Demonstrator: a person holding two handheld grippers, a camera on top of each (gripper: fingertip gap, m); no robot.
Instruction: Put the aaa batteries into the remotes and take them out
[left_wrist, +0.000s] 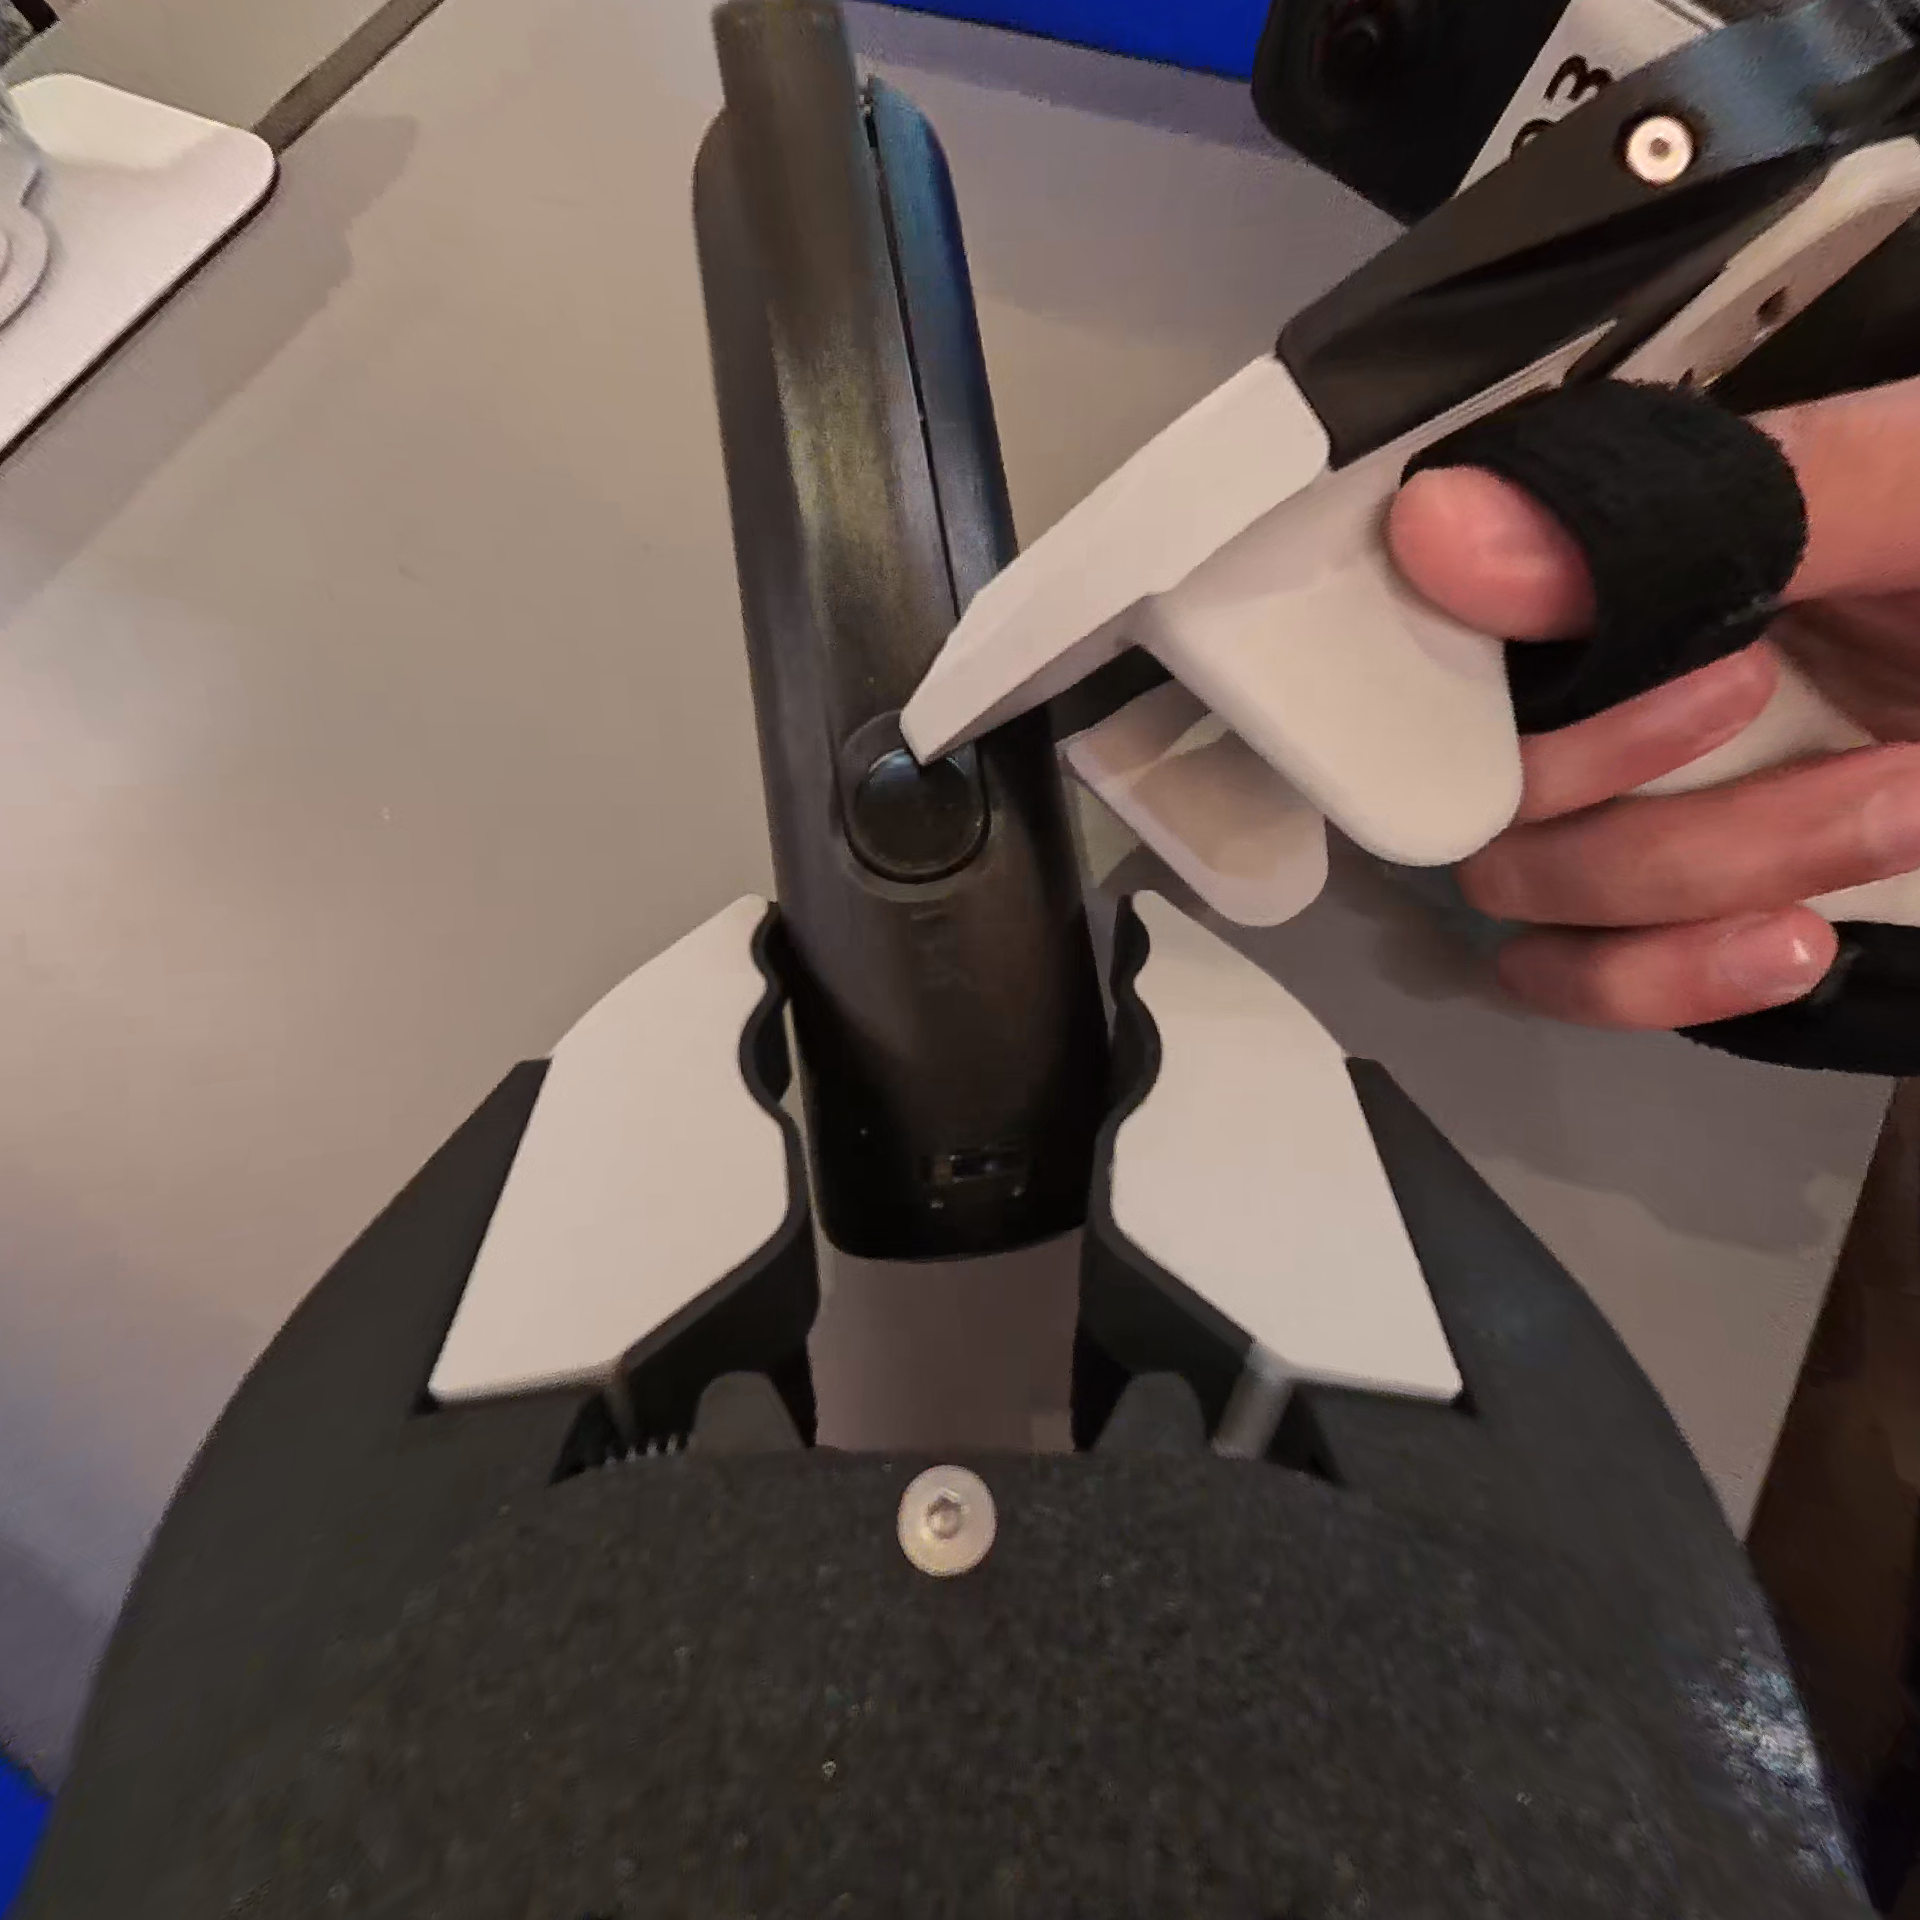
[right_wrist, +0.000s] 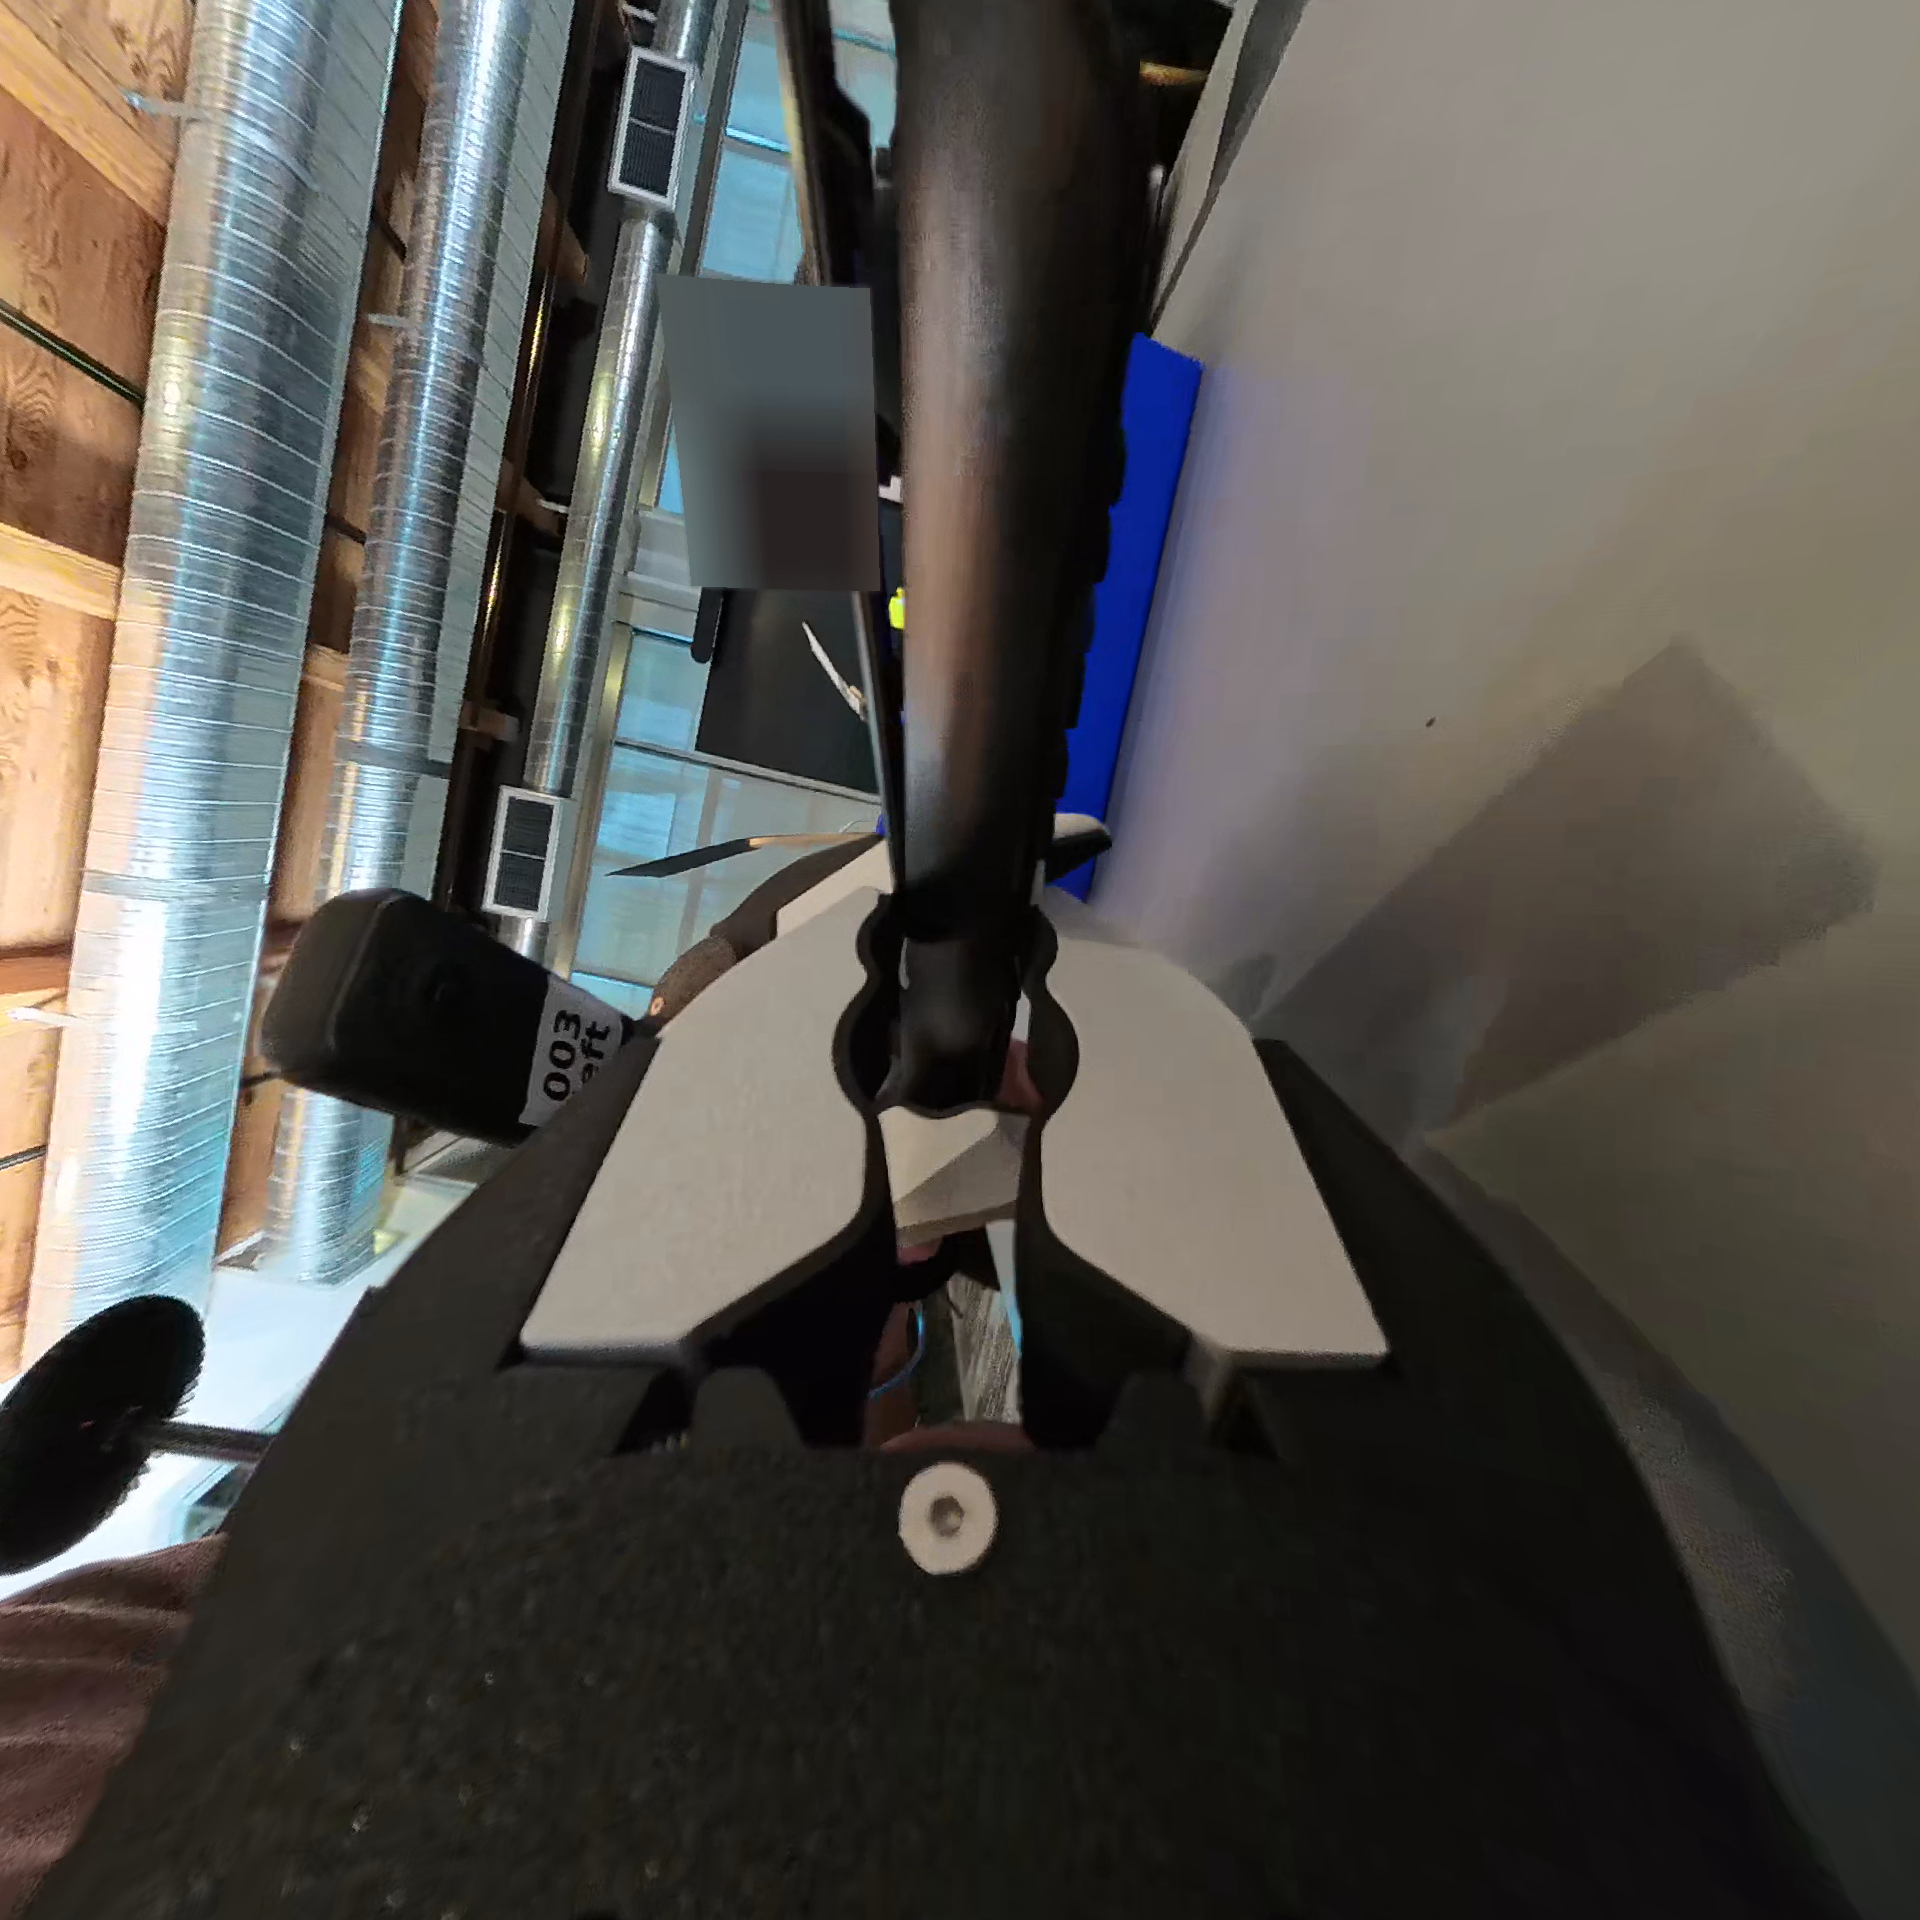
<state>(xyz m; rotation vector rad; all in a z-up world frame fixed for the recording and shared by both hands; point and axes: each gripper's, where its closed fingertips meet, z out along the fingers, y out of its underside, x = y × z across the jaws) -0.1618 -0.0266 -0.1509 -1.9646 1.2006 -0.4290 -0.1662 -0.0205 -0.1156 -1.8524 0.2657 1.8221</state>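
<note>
The left tongs (left_wrist: 940, 1049) are closed on the near end of the long black plastic remote (left_wrist: 883, 540), held above the grey desk (left_wrist: 416, 623). The right tongs (left_wrist: 997, 769), nearly closed and holding nothing, touch one white fingertip (left_wrist: 930, 732) to the remote's round black button (left_wrist: 914, 810).

Black remote (left_wrist: 883, 582), white-and-black claw (left_wrist: 940, 1049)

An office or lab loft: exposed silver ducts (right_wrist: 208, 623), wooden ceiling boards (right_wrist: 62, 312), a grey desk (left_wrist: 364, 623).
</note>
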